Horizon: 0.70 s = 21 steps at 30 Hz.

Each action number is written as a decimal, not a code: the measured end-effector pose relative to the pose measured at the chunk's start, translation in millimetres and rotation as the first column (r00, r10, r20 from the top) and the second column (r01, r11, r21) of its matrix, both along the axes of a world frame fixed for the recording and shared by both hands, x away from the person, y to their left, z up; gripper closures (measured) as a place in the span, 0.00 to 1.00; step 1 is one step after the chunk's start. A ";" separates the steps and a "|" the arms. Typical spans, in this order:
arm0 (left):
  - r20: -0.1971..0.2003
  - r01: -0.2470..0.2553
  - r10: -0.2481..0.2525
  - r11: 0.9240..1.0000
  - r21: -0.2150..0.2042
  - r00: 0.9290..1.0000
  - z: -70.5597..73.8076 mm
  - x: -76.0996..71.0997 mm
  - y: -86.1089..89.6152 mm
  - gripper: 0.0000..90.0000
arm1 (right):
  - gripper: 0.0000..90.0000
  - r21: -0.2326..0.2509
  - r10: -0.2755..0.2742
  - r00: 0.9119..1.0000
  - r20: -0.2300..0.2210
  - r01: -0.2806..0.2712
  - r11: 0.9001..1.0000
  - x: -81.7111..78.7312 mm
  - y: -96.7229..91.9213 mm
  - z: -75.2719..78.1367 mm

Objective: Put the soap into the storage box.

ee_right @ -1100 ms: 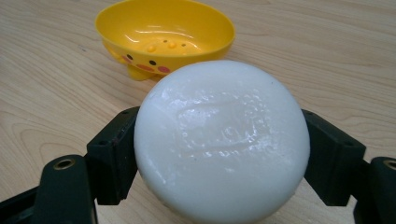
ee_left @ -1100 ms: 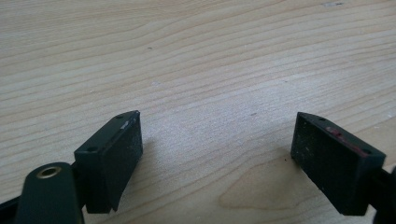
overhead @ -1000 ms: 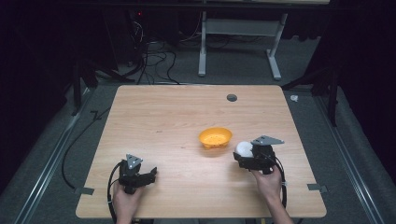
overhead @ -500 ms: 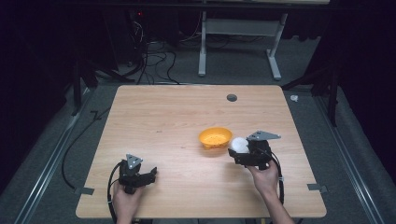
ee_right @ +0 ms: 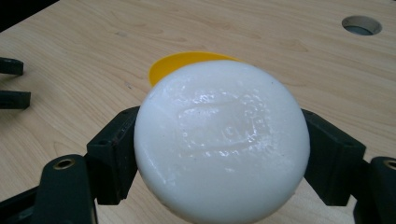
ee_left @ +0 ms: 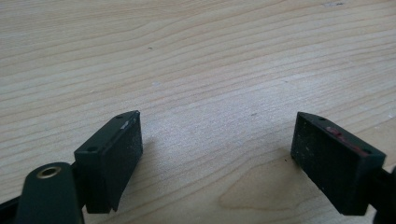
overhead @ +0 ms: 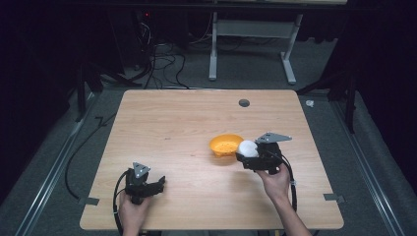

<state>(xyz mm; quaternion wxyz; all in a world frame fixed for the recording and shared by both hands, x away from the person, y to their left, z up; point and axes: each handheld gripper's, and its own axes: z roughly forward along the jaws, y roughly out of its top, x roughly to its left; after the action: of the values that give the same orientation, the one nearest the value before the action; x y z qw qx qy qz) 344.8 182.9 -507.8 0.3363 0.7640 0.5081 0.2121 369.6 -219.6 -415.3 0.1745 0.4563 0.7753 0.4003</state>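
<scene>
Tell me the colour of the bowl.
Orange-yellow bowl; the high view shows it best.

Both tongs are black, each with a grey three-cornered plate on top and a black cable trailing back from the body; the left tongs (overhead: 156, 185) are the more compact pair, the right tongs (overhead: 244, 158) carry the larger plate. Their jaws are blocky, flat-faced black pads with small screw holes, brass-ringed holes at the arm joints, and a reddish smear on one left pad. No sleeves cover the forearms.

Wooden table (overhead: 187, 128); orange bowl (overhead: 225, 145) resting on it.
</scene>
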 end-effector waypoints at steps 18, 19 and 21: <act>0.000 0.002 -0.002 1.000 -0.001 1.000 0.0 0.0 0.1 0.19 | 0.26 -0.020 0.024 1.000 -0.014 -0.024 0.999 18.7 16.3 5.5; 0.000 0.003 -0.003 1.000 0.000 1.000 0.0 -0.1 0.1 0.19 | 0.26 -0.017 0.023 1.000 -0.017 -0.024 1.000 19.5 17.0 5.4; 0.000 0.003 -0.003 1.000 -0.001 1.000 0.0 -0.1 0.1 0.19 | 0.26 -0.016 0.025 0.999 -0.021 -0.025 1.000 22.2 18.2 5.4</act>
<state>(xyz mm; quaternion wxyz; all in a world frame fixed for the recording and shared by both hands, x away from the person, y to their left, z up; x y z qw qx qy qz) 344.7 182.9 -507.8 0.3368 0.7647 0.5070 0.2114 391.8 -201.5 -410.0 0.1651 0.4493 0.7859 0.3916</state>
